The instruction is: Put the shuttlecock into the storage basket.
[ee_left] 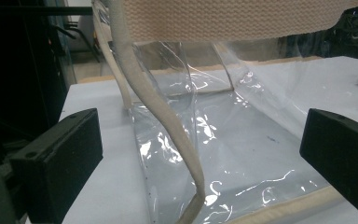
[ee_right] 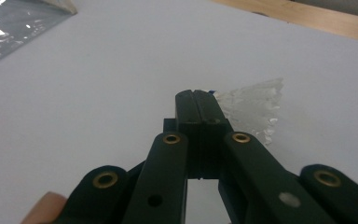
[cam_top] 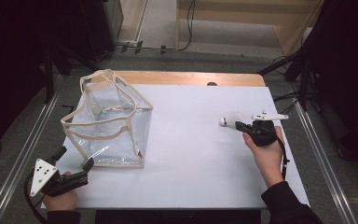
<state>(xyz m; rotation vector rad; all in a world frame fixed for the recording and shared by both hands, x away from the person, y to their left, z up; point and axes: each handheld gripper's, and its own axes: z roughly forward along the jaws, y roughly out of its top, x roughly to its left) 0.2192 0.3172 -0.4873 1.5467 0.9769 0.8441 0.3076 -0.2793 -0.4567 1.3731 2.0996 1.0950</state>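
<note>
**Shuttlecock pinched at worktop right, bag waiting left**

The shuttlecock (cam_top: 228,120) lies on the worktop (cam_top: 191,154), right of centre, well apart from the clear bag (cam_top: 109,123). The right gripper (ee_right: 196,100) has its jaws clenched on its near edge, judged ready for lifting. The left gripper (ee_left: 200,154) stands released, jaws flanking the bag's near corner, apparently to steady it. The right gripper view shows the feather skirt; the high view shows the white cork tip

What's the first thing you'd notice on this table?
The big see-through bag with cream edging, standing open on the left of the white table. Then the little white shuttlecock on the right, where the right gripper has its jaws shut at it. The left gripper waits open by the bag's near corner.
</note>
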